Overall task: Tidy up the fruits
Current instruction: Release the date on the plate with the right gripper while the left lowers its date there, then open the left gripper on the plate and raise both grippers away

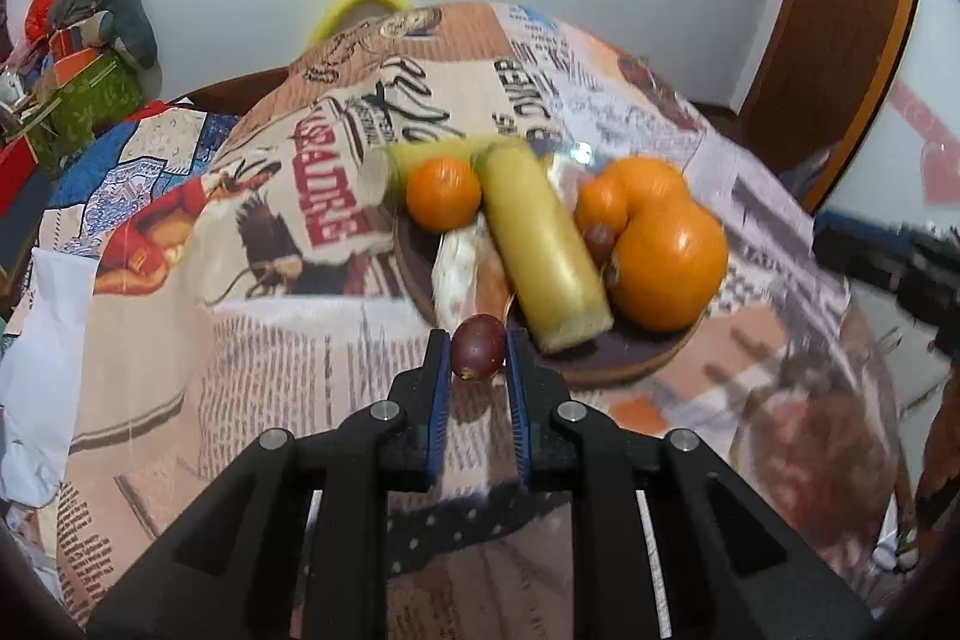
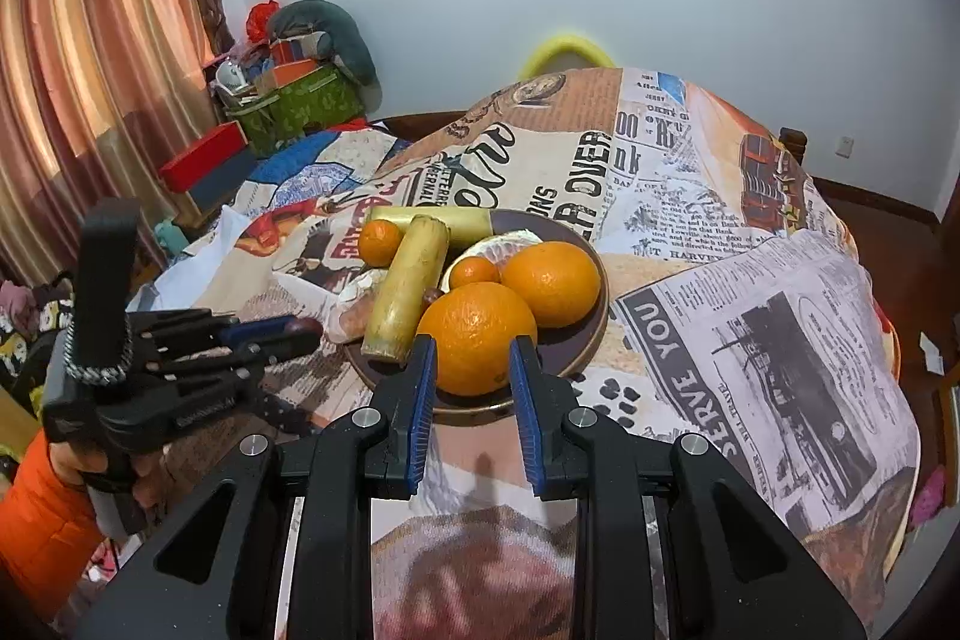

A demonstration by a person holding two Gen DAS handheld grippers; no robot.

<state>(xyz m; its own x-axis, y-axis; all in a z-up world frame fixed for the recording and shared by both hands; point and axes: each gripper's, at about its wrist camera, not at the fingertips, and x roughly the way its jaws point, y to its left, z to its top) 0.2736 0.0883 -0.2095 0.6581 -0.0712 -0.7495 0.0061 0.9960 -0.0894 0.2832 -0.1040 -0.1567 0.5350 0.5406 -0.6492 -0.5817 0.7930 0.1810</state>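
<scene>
My left gripper (image 1: 477, 347) is shut on a dark red grape (image 1: 477, 345), held just in front of the brown plate (image 1: 624, 367). The plate holds big oranges (image 1: 669, 268), small tangerines (image 1: 443, 193), two yellow sugarcane pieces (image 1: 543, 244), a wrapped fruit (image 1: 465, 268) and another grape (image 1: 600, 238). In the right wrist view my right gripper (image 2: 472, 361) is open and empty, its jaws standing either side of the nearest orange (image 2: 477, 337) on the plate (image 2: 576, 346). The left gripper (image 2: 282, 331) with the grape (image 2: 306, 325) shows at the left.
The table wears a newspaper-print cloth (image 2: 750, 310). Boxes and a green basket (image 2: 300, 106) stand at the back left by the curtain. A yellow chair back (image 2: 564, 49) rises behind the table. A wooden door (image 1: 840, 40) stands at the right.
</scene>
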